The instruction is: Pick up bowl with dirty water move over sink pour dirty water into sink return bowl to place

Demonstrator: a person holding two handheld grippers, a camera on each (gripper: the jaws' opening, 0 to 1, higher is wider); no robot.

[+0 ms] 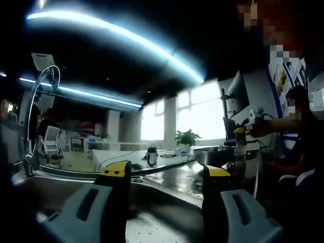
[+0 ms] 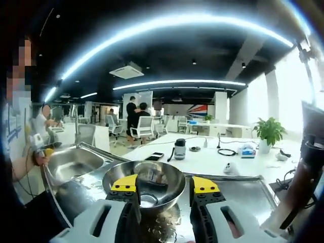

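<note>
In the right gripper view we see the bowl (image 2: 148, 188), a shiny steel one, sitting on the wet steel counter (image 2: 238, 195) just ahead of the right gripper (image 2: 166, 186), whose yellow-tipped jaws stand spread to either side of its near rim without closing on it; whether they touch the rim we cannot tell. The sink (image 2: 71, 163) lies to the left of the bowl in this view, with a person's hand (image 2: 39, 157) at its far edge. Beyond the counter we see a white table (image 2: 212, 158) carrying a dark bottle (image 2: 179, 149), a phone (image 2: 154, 156), a coiled cable (image 2: 227, 152) and a potted plant (image 2: 268, 132). In the left gripper view the left gripper (image 1: 166, 175) has its jaws spread with nothing between them, over the sink basin (image 1: 157, 212). A curved faucet (image 1: 39, 96) rises at the left, and the bowl (image 1: 215, 154) rests far off on the counter, beside the other gripper (image 1: 242, 132) held by a person.
</note>
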